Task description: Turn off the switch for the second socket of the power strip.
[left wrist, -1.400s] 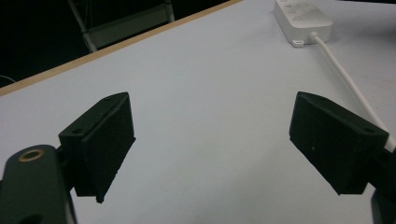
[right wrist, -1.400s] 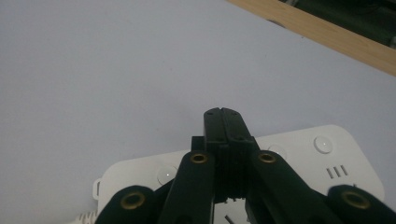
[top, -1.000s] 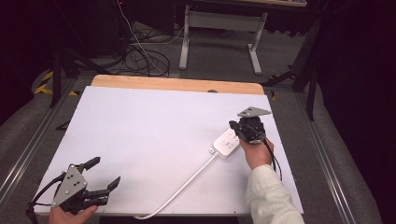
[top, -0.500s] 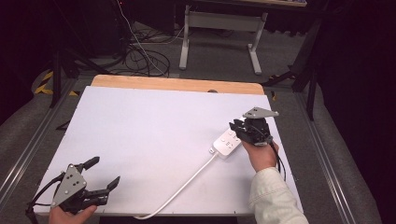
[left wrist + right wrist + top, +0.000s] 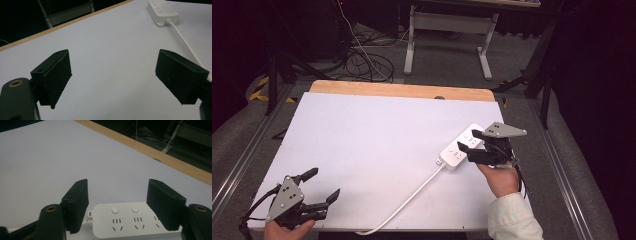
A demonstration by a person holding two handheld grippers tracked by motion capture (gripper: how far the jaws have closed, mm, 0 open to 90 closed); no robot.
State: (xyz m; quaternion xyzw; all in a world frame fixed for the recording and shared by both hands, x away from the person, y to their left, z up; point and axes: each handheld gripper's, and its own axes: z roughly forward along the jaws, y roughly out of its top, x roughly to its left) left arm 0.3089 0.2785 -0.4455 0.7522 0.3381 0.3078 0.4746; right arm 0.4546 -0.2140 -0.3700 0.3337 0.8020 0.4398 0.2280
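Observation:
A white power strip lies flat on the right part of the white table top. Its white cable runs toward the front edge. My right gripper is open and hovers over the strip's right side, with nothing between the jaws. In the right gripper view, the power strip with its buttons and sockets lies just under the right gripper. My left gripper stands open at the front left corner. In the left gripper view, the left gripper faces the far-off power strip and cable.
A wooden strip marks the table's far edge. Beyond it, a desk frame and loose cables are on the floor. Metal rails run along both sides of the table.
My right gripper has drawn back a little toward the right and near side, uncovering the strip's far end. The strip and the left gripper have stayed put.

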